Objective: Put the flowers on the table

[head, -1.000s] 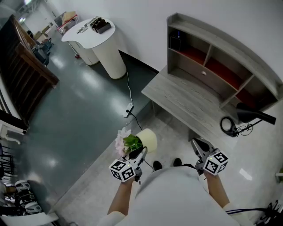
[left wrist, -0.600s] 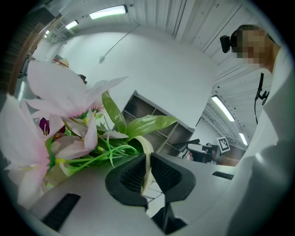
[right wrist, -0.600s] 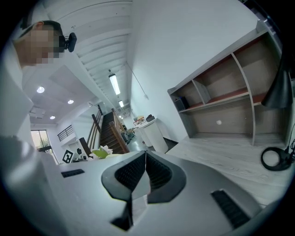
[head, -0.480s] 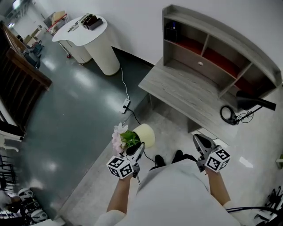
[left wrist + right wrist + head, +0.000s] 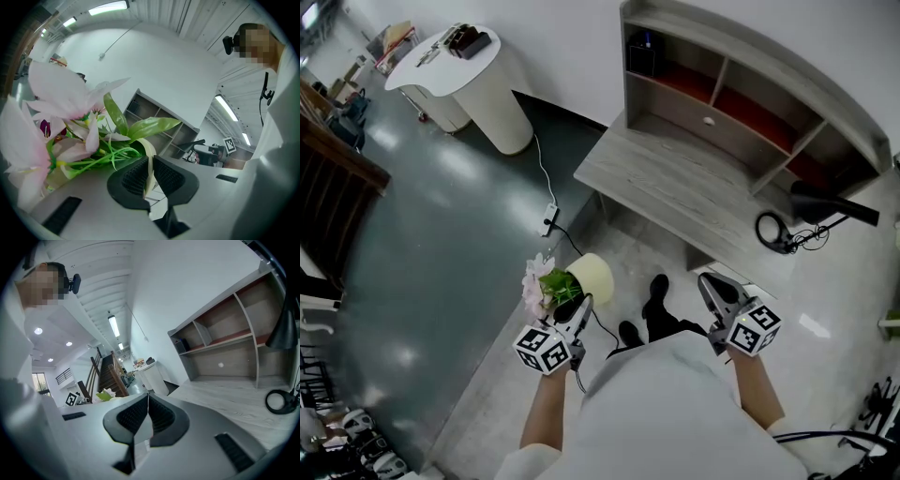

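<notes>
Down at the lower left of the head view, your left gripper (image 5: 578,305) has its jaws pinched on the thin rim of the cream flower pot (image 5: 592,277). The left gripper view shows that pale wall squeezed between the two ribbed pads (image 5: 134,176), with the pink flowers (image 5: 56,93) and green leaves (image 5: 150,127) spilling off to the left. So the pot's up in the air over the floor (image 5: 441,244), well short of the grey wooden desk (image 5: 675,187) at the upper right of the frame. Meanwhile your right gripper (image 5: 710,284) is clamped shut on nothing, idle at your side. A rim pinch like that is a weak hold imo, and the pot looks tipped toward the flower side, so I'd hold the squeeze steady and not swing it around on the way over. Aim for the open stretch of desktop left of centre, well apart from the black desk lamp (image 5: 825,208) and its looped cable (image 5: 773,230) at the right end. Level the pot out, bring the base flat onto the wood, and only let go once it's sitting on its own. If it wobbles, that free gripper could nudge the side to steady it.
</notes>
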Demonstrator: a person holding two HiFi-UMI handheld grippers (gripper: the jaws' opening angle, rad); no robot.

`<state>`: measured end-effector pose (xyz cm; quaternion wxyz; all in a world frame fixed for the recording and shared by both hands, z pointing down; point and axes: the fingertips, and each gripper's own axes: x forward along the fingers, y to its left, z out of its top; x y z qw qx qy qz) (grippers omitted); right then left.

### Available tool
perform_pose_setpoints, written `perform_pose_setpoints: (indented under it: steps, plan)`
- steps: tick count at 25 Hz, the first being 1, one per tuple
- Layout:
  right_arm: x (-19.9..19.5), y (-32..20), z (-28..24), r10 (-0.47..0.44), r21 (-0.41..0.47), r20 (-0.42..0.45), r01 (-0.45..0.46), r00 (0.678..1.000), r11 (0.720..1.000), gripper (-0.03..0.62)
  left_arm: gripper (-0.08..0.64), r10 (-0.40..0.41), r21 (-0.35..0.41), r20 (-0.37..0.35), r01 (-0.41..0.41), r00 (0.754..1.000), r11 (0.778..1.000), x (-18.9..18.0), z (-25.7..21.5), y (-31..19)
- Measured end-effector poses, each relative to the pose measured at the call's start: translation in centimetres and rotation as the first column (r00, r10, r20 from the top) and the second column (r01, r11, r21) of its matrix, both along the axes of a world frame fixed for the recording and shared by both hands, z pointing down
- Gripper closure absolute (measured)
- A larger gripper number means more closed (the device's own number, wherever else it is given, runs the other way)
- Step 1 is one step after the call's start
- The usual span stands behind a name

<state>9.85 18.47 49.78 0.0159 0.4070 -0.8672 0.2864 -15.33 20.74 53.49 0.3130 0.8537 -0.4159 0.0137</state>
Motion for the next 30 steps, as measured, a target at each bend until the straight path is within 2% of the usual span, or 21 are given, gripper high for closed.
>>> perform_pose_setpoints:
  steps: [11,18,25,30]
  plan:
    - [1.6,-9.8,0.9,-0.036,-0.012,0.051,0.037,0.998,0.999,0.574,0.512,-0.012,-0.022,0.034,0.012,0.999,1.0,2.7,0.2,-8.6]
    - [4.1,-16.0,1.7,-0.053,-0.028,0.042,0.055,0.998,0.998,0.574,0.511,-0.008,-0.042,0.097,0.012,0.995,0.999,5.1,1.4,-14.9]
    - [7.1,-19.8,3.1,-0.067,-0.055,0.038,0.069,0.997,0.996,0.574,0.512,0.011,-0.036,0.14,-0.006,0.99,0.999,7.8,1.7,-19.4]
    - [7.6,-21.1,3.2,-0.062,-0.067,0.057,0.065,0.996,0.996,0.574,0.512,0.021,-0.044,0.156,-0.015,0.988,0.999,8.6,1.5,-21.5]
